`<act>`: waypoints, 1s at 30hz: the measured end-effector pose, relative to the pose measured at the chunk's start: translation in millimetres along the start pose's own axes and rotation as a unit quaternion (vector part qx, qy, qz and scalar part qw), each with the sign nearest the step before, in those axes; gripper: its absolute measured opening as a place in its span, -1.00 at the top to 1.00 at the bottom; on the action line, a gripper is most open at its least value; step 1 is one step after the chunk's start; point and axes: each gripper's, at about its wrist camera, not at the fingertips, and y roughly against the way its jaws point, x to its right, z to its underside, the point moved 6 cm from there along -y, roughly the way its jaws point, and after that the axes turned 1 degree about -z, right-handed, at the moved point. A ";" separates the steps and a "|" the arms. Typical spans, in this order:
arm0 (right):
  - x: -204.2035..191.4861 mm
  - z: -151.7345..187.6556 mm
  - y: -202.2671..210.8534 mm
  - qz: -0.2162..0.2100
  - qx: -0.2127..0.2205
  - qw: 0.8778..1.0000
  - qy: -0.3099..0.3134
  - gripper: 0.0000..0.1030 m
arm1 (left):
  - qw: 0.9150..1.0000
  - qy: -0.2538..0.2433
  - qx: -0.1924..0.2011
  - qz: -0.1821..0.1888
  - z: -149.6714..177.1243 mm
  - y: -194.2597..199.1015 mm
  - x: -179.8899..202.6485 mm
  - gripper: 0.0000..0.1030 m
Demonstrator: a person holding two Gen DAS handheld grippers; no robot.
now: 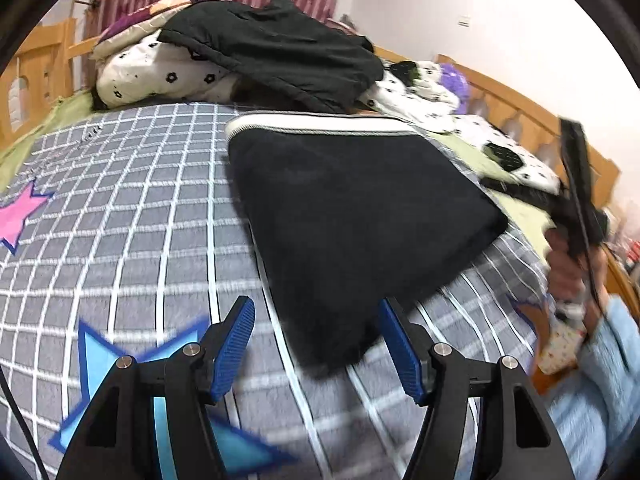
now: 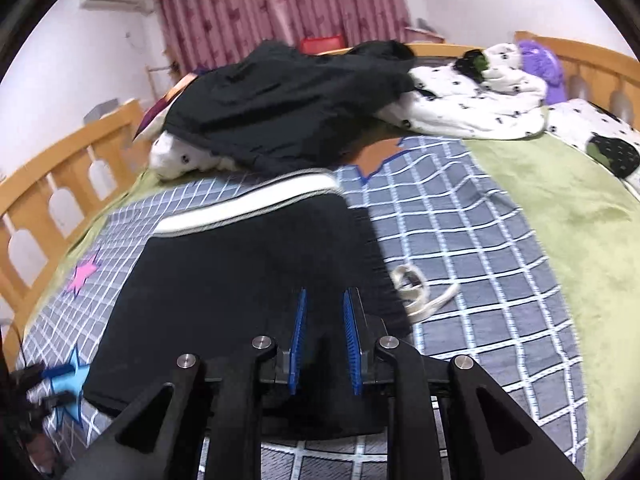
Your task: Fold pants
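From my seat I see a grey checked sheet (image 1: 132,216) with pink and blue stars spread over a green blanket (image 2: 560,216). At the far end a black jacket (image 1: 276,48) lies heaped on a white quilt with black flowers (image 1: 160,68), and a purple cushion (image 2: 538,60) sits just beside the quilt. A wooden bed rail (image 2: 60,184) runs along the side. A white cord (image 2: 424,292) lies on the sheet. Pink curtains (image 2: 276,4) hang behind, with a red box (image 2: 322,44) in front of them.
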 end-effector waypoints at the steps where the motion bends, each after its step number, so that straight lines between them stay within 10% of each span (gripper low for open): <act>1: -3.4 4.5 -7.8 0.008 -0.016 1.000 0.017 0.63 | 1.000 0.004 0.000 -0.006 -5.5 -4.9 0.8 -0.17; 5: -3.1 31.0 -37.0 0.050 -0.093 0.993 0.057 0.68 | 0.997 0.013 -0.072 -0.020 2.9 -49.3 7.8 0.00; 10: -5.6 33.6 -31.5 0.055 -0.105 0.992 0.052 0.68 | 0.998 0.010 -0.061 -0.021 8.8 -48.9 8.4 -0.01; 16: -6.8 -8.0 -13.7 0.010 -0.032 0.999 0.022 0.06 | 0.997 0.051 -0.051 -0.010 -20.4 -36.8 -19.4 -0.02; 23: 22.7 -54.0 -88.3 0.001 -0.051 0.996 -0.078 0.06 | 0.997 0.063 -0.045 -0.022 -53.8 -49.4 -43.4 -0.02; 28: 19.0 -52.9 -107.5 -0.020 -0.060 0.997 -0.055 0.80 | 0.997 0.050 -0.044 -0.036 -53.2 -59.1 -49.2 -0.03; 30: 26.0 -62.3 -84.5 -0.040 -0.032 0.997 -0.062 0.80 | 0.998 0.045 -0.035 -0.034 -55.6 -58.4 -49.5 -0.03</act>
